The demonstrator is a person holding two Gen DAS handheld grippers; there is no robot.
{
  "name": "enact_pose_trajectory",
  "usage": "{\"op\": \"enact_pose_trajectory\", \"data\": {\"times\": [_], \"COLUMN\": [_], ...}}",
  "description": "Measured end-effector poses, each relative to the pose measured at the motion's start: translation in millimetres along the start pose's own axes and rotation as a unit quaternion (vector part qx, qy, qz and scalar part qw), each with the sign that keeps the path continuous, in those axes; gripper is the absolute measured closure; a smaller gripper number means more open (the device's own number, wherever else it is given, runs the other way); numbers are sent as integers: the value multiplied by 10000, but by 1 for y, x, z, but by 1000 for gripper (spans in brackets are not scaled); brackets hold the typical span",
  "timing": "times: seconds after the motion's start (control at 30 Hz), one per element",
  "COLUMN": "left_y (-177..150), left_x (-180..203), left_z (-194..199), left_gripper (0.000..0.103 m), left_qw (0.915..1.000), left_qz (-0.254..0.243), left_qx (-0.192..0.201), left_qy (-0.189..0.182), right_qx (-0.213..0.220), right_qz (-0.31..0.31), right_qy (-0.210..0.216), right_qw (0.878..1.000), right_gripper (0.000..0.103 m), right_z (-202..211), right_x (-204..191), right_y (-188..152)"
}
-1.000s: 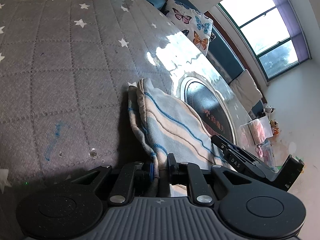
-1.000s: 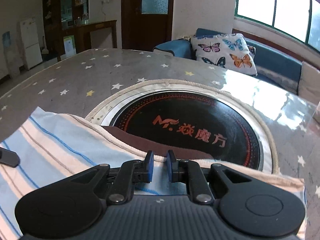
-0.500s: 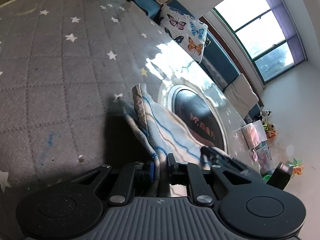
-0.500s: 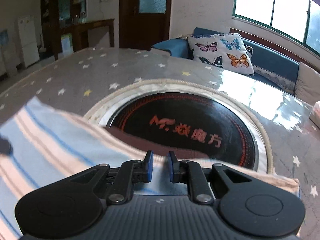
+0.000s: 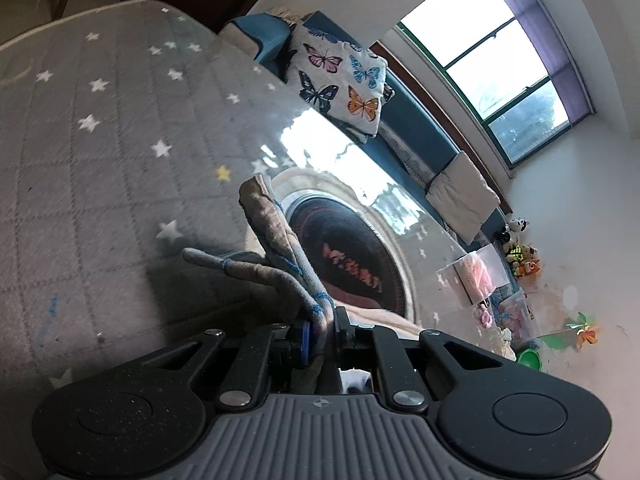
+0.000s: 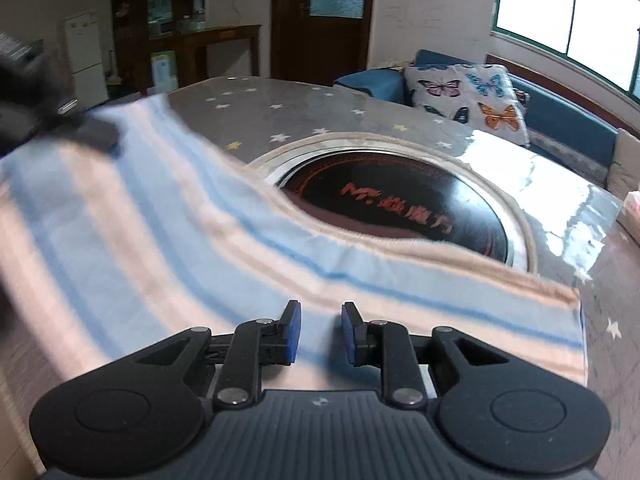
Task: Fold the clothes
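A striped cloth in light blue, pink and cream (image 6: 168,240) lies spread over the grey starred table. My left gripper (image 5: 320,334) is shut on a bunched edge of the striped cloth (image 5: 276,240) and holds it lifted above the table. My right gripper (image 6: 320,336) stands slightly open just above the cloth's near edge, with nothing between its pads. The left gripper also shows blurred at the far left of the right wrist view (image 6: 32,92), on the cloth's far corner.
A round black hotplate with red lettering (image 6: 404,204) is set in the table (image 5: 80,160) past the cloth. A blue sofa with a butterfly cushion (image 6: 468,96) stands behind. A clear bag with pink items (image 5: 476,280) lies at the table's right edge.
My right gripper has let go of the cloth and its jaws have parted. My left gripper has lifted its corner higher, so the cloth hangs bunched from it.
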State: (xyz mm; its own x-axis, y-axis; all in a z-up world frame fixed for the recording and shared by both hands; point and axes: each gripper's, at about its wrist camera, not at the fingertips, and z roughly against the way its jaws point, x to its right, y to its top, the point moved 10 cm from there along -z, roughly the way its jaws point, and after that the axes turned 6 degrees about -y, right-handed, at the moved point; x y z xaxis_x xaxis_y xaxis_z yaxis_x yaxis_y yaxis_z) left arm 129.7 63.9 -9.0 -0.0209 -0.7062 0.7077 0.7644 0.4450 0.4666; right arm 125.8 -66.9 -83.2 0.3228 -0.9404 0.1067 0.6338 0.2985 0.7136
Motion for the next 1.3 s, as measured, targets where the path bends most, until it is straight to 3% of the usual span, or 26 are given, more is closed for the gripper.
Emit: {"op": "enact_pose_trajectory", "data": {"times": [0.1, 0.4, 0.8, 1.0, 1.13, 1.3], "left_y": [1, -5, -58, -104, -124, -121], "left_x": [17, 71, 149, 166, 172, 175], "left_z": [-4, -28, -115, -167, -184, -177], "left_gripper": [91, 91, 91, 89, 83, 79], "left_qw": [9999, 9986, 9893, 9790, 9730, 9707], "left_qz": [-114, -483, -1174, -1483, -1597, -1739], "left_qx": [2, -127, -782, -1385, -1664, -1633], "left_qy": [5, 177, 366, 211, -85, -303], "right_qx": [-33, 42, 551, 518, 431, 474], "right_qz": [206, 640, -667, -1171, -1502, -1885], "right_qy": [206, 648, -6, -177, -249, -252], "right_qw": [9996, 9958, 9963, 9916, 9874, 9806], "right_gripper": [71, 66, 64, 64, 64, 64], "right_z": [18, 69, 110, 121, 122, 128], "right_x": [-11, -22, 89, 129, 150, 173], "right_y": [-14, -51, -67, -87, -100, -101]}}
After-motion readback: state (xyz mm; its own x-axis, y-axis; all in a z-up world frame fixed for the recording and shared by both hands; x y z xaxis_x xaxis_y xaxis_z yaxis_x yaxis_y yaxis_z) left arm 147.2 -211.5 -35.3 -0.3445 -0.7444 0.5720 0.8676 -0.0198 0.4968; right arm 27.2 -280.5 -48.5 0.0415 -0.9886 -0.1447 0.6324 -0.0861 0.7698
